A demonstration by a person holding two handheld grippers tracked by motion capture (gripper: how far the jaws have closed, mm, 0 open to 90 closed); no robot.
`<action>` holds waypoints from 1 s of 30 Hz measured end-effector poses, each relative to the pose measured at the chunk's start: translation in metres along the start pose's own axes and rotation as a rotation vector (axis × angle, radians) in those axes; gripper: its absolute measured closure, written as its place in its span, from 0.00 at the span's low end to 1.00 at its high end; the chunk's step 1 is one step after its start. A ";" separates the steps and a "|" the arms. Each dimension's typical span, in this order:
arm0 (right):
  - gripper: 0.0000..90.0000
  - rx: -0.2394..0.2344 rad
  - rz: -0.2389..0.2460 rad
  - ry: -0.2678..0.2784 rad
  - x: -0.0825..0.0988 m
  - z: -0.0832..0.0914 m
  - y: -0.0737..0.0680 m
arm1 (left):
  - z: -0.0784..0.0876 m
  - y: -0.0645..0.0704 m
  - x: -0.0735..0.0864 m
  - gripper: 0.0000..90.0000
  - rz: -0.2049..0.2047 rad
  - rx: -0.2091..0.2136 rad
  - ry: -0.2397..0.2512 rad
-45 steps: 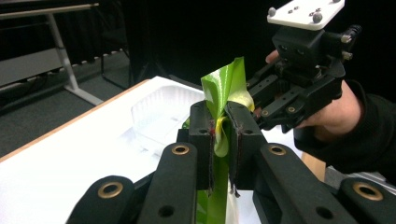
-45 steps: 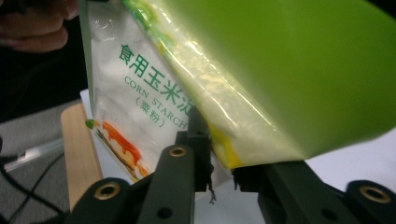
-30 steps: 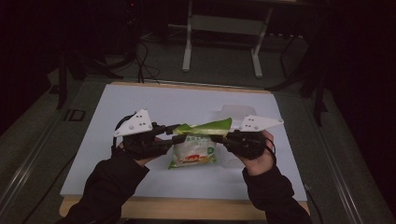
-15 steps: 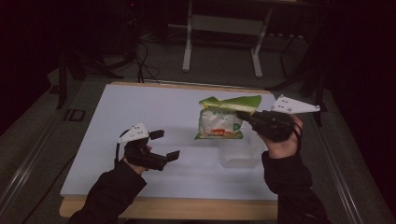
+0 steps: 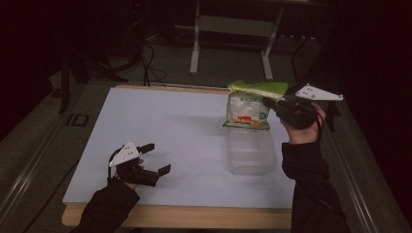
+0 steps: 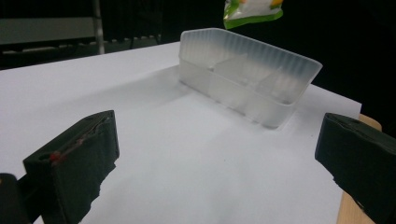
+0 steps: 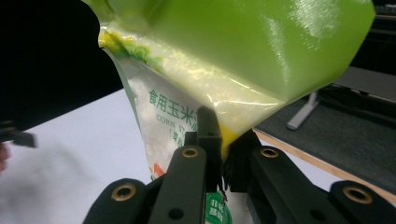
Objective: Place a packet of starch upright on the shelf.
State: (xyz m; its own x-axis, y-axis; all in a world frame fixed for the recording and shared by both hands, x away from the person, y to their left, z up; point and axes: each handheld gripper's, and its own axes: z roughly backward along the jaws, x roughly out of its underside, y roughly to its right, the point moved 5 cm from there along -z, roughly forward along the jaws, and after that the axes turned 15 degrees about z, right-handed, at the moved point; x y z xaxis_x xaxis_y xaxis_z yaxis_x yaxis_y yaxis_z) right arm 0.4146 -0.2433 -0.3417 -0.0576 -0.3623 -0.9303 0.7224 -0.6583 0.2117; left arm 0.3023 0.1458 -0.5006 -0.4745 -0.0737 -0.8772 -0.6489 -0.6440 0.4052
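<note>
A bag of corn starch (image 5: 247, 109) with a green top hangs in the air over the far end of a clear plastic container (image 5: 250, 153). My right gripper (image 5: 273, 102) is shut on the bag's green top edge; in the right gripper view the jaws pinch the bag (image 7: 233, 60) at its seam. My left gripper (image 5: 156, 158) rests low over the near left of the white table (image 5: 170, 116). Its jaws have just been opening and nothing is between them. The left gripper view looks across at the container (image 6: 247, 79), with the bag's bottom (image 6: 252, 10) above it.
The table's wooden front edge (image 5: 194, 217) runs just below my left hand. Beyond the far edge stand a metal stand (image 5: 233, 24) and floor cables (image 5: 150, 63). A dark rail (image 5: 29, 160) flanks the table's left side.
The left gripper let go of the bag, opened wide and dropped to the near left of the table. The right gripper carried the bag up and to the right, uncovering the clear container.
</note>
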 end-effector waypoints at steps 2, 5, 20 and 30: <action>0.97 0.011 -0.009 -0.009 0.005 -0.005 0.007 | 0.001 -0.002 0.004 0.00 0.002 -0.007 0.008; 0.97 0.020 -0.026 -0.026 0.013 -0.014 0.014 | 0.002 -0.004 0.009 0.00 0.000 -0.005 0.021; 0.97 0.070 -0.004 -0.120 0.050 -0.054 0.030 | 0.008 -0.004 0.007 0.00 -0.022 0.000 0.066; 0.97 0.053 -0.080 -0.146 0.094 -0.070 0.036 | 0.006 -0.006 0.011 0.00 -0.018 -0.001 0.054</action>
State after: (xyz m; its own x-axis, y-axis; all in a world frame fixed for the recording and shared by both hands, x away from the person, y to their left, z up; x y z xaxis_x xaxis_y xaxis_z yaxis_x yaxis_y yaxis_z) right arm 0.4829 -0.2548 -0.4424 -0.2155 -0.3969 -0.8922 0.6745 -0.7212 0.1579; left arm 0.2974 0.1541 -0.5112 -0.4304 -0.1031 -0.8967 -0.6565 -0.6461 0.3894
